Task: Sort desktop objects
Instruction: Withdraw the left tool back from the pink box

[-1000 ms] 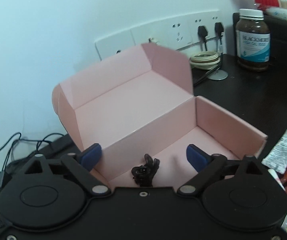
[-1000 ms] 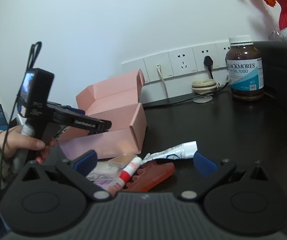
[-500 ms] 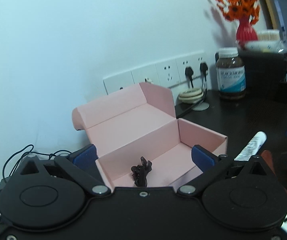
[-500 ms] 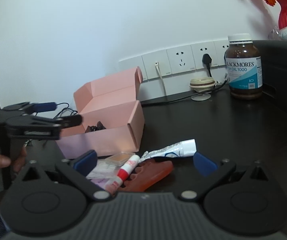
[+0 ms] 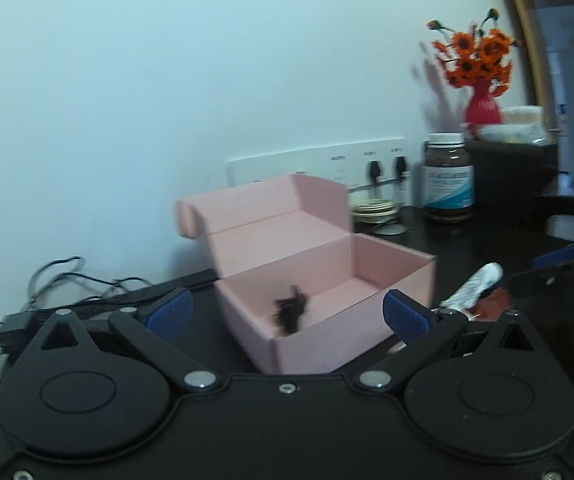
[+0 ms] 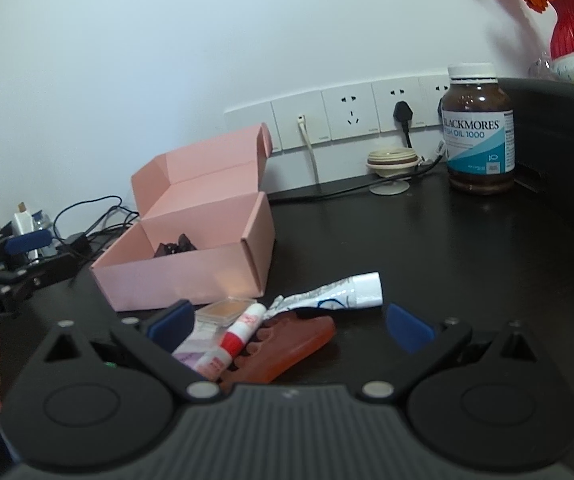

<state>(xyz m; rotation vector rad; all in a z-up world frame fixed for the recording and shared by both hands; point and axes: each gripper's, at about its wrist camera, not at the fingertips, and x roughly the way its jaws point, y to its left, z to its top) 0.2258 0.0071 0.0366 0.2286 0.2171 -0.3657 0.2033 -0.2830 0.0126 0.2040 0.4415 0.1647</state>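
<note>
With the black clip (image 5: 292, 312) dropped in the pink box (image 5: 391, 322), one item's sorted.
My left gripper (image 5: 287, 314) has backed off, jaws wide, empty.

Red vase (image 5: 482, 106) of orange flowers, wall sockets (image 6: 351, 117), tangled black cables (image 6: 91, 216)

Your left wrist camera sits low, just in front of the near corner of the open pink box (image 5: 327, 280), looking slightly down into it and on toward the wall sockets (image 5: 367, 160); this view is blurred. Your right wrist camera sits further to the right, close over the clutter around the white tube (image 6: 343, 292), facing the same wall. Both views share the box, the sockets, the brown bottle (image 6: 479, 132), the red vase (image 5: 482, 106) and the tube.
</note>
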